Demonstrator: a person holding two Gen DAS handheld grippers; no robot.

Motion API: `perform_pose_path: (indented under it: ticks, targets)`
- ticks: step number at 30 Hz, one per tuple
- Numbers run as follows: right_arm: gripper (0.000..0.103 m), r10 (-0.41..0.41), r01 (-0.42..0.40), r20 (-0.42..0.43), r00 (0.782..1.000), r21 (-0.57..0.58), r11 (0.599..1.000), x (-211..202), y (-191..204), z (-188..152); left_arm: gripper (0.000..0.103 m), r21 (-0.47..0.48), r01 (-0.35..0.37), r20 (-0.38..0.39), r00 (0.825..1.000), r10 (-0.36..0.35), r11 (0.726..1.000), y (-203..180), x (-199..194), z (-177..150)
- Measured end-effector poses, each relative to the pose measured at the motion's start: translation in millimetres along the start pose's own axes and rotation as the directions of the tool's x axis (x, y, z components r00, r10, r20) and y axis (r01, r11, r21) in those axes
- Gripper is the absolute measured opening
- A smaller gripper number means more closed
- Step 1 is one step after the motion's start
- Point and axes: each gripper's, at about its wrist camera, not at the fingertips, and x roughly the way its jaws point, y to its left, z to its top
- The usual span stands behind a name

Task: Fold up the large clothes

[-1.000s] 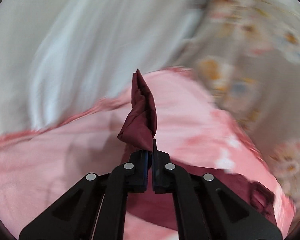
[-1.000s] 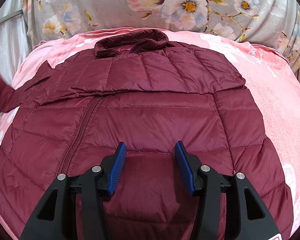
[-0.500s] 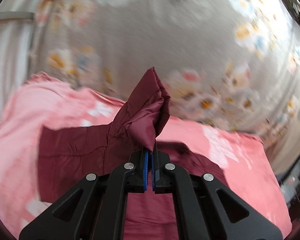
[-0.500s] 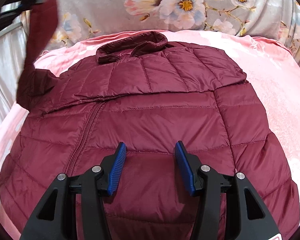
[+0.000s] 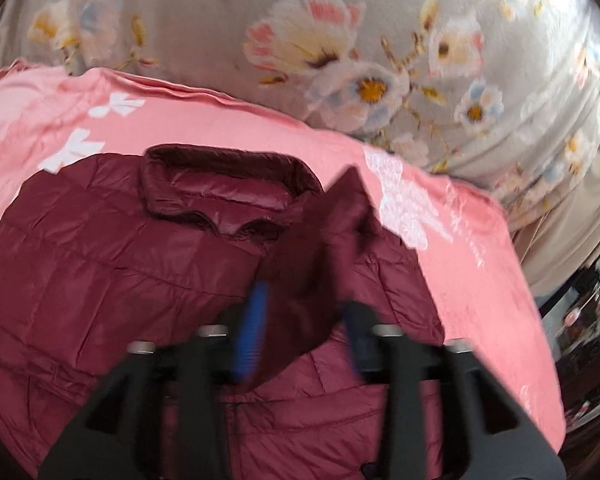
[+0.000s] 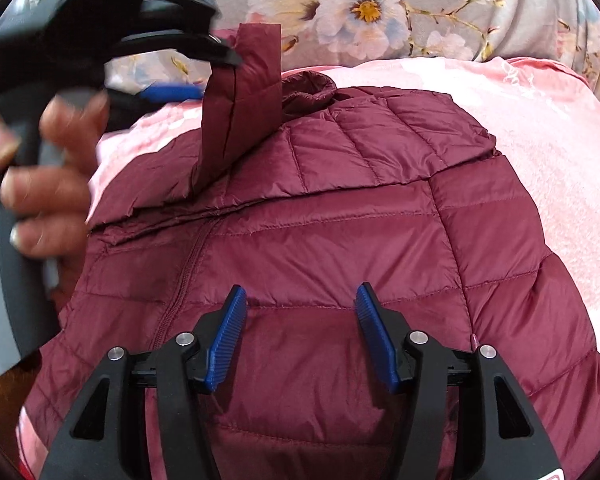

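Folding the sleeve point(image 6: 244, 92) in across the chest of a maroon puffer jacket point(image 6: 340, 240). Lies front up on a pink blanket point(image 6: 540, 120), with the collar point(image 5: 224, 188) at the far end near a flowered cover point(image 5: 340, 40) and the zip point(image 6: 180, 280) running down toward the camera.

Seen from the right wrist, stands the sleeve end upright over the shoulder area, beside the collar, touching the upper finger of the left gripper point(image 5: 304, 320). Shows those fingers spread wide in the left wrist view, blurred, with the cuff loose between them and not pinched. Looks like the point of letting go, so probably mid-way through the sleeve stage. Seems to have a layer already laid across the upper chest from the other side, though hard to be sure.

Hovers the right gripper point(image 6: 300, 332) over the lower front panel, fingers wide apart, holding nothing, close above the fabric; contact cannot be told.

Next, likely calls for letting the sleeve drop flat across the chest, pressing out the puff, then taking the hem with both grippers and bringing it up toward the collar. Needs a firm pinch: slippery, springy fabric.
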Motion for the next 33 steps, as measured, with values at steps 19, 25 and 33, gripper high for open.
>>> perform_pose_path:
  ticks: [19, 25, 33]
  targets:
    - [0.062, 0.014, -0.026, 0.063, 0.998, 0.184, 0.983, 16, -54, 95, 0.07, -0.577, 0.016, 0.033, 0.999, 0.003, 0.816, 249, -65, -47]
    - [0.061, 0.021, -0.023, 0.011, 1.0, 0.226, 0.974, 45, -62, 100, 0.064, -0.654, 0.046, 0.058, 0.998, -0.01, 0.755, 271, -55, -47]
    - [0.002, 0.088, -0.085, -0.006, 0.996, 0.186, 0.979, 59, -47, 131, 0.038, -0.696, -0.015, 0.048, 0.997, 0.068, 0.718, 290, -41, -36]
